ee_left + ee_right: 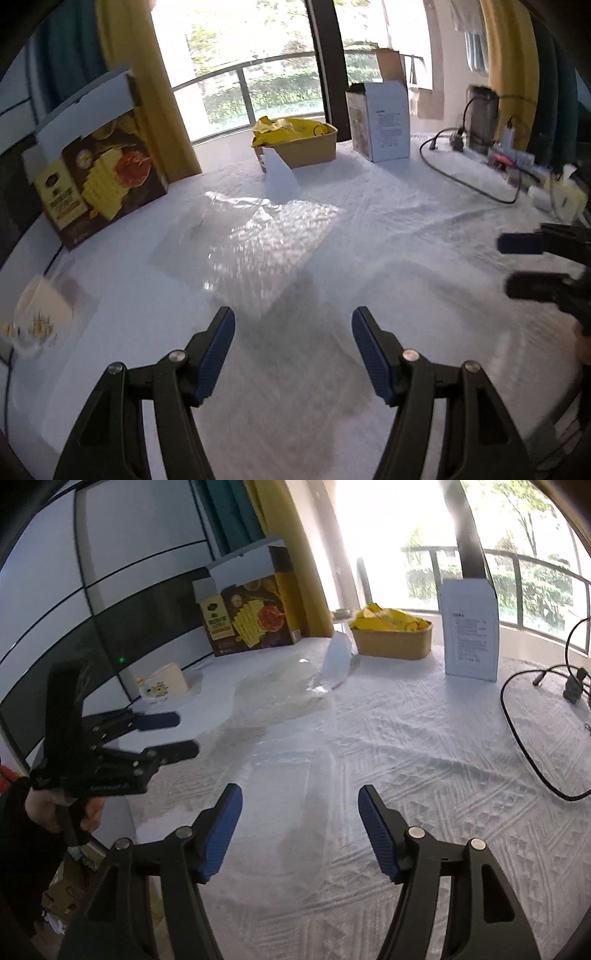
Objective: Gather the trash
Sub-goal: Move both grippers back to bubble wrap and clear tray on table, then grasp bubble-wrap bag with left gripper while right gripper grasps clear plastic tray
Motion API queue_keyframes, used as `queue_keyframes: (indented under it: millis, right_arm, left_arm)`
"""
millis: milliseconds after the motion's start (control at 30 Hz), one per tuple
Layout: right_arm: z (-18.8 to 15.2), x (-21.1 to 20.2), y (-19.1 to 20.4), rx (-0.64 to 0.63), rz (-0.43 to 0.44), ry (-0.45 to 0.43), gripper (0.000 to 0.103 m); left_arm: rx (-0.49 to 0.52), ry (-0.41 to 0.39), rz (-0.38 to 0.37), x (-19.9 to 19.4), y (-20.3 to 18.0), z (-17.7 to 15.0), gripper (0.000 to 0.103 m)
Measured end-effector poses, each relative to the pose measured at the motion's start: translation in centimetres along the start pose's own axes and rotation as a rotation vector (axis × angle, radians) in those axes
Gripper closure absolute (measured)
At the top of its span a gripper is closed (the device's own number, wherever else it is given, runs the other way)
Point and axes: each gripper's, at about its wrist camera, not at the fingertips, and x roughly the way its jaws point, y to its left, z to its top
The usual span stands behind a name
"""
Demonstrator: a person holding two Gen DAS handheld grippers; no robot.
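Bubble wrap (pixel 258 243) lay mid-tabletop beside a clear bag (pixel 295 775), a white scrap (pixel 279 175) just beyond. Toward the far edge sat a brown tray (pixel 310 149) of yellow wrappers (pixel 288 127) (heaped). The left gripper (pixel 293 347) and right gripper (pixel 300 827) hovered over the table (pixel 406 229) with jaws spread, holding nothing.

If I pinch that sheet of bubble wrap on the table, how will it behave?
The bubble wrap lies flat and thin, so it will probably sag and drape. It looks very light and glossy, so it may slip. The left gripper has open jaws near its edge.
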Motion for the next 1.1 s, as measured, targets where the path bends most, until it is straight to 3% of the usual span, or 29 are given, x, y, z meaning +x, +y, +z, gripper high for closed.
queue_keyframes:
  millis: [133,333,433,533,567,600,733,1000,1100]
  right_arm:
    - [0.3,0.7,-0.9,0.043,-0.001,0.021,0.038]
    - [0.5,1.1,-1.5,0.06,-0.009,0.032,0.036]
    - [0.4,1.2,-1.8,0.078,-0.008,0.039,0.036]
    - [0.5,1.4,-2.1,0.093,-0.015,0.047,0.036]
    - [0.5,1.5,-2.2,0.1,-0.017,0.053,0.036]
    - [0.4,1.7,-2.4,0.108,-0.02,0.06,0.036]
    - [0.3,1.9,-2.8,0.122,-0.031,0.081,0.036]
    - [0.2,3.2,-1.7,0.072,-0.037,0.142,0.036]
    - [0.2,4.1,-1.7,0.082,-0.046,0.181,0.047]
  left_arm:
    - [0.036,0.026,-0.008,3.0,0.4,2.0,0.037]
    - [0.119,0.077,0.046,7.0,0.2,4.0,0.037]
    - [0.116,0.115,0.035,8.8,0.6,4.1,0.037]
    - [0.105,0.091,0.007,9.0,1.0,3.9,0.04]
    - [0.103,0.076,-0.001,8.8,1.1,3.8,0.071]
    - [0.099,0.069,-0.01,8.6,1.2,3.7,0.09]
    - [0.074,0.021,-0.016,6.4,1.8,3.4,0.095]
    - [-0.009,-0.125,-0.042,-1.7,3.1,1.8,0.097]
    - [-0.055,-0.204,-0.026,-5.2,3.6,0.6,0.098]
